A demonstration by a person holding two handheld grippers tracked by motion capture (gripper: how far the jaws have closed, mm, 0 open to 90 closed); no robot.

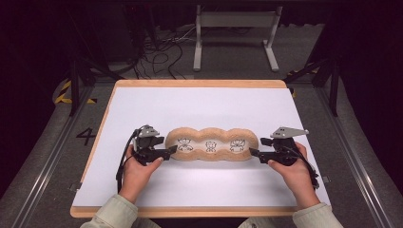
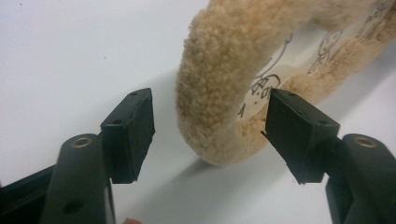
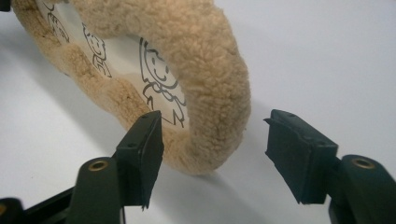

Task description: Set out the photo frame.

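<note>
A long tan plush cushion (image 1: 211, 144) with three white panels of cartoon figures lies across the middle of the white sheet (image 1: 199, 107). My left gripper (image 1: 172, 151) is at its left end, held in a hand. In the left gripper view the jaws (image 2: 210, 126) stand open on either side of the fluffy rim (image 2: 219, 70), and the pads do not press on it. My right gripper (image 1: 253, 153) is at the cushion's right end. In the right gripper view it (image 3: 215, 140) is open too, with the rounded plush end (image 3: 205, 51) between the jaws.
The white sheet covers a wooden board (image 1: 199, 83) whose edges show at the front and back. Beyond the board are a grey metal stand (image 1: 235, 21) and loose cables (image 1: 161, 52) on the floor. Metal rails run down both sides.
</note>
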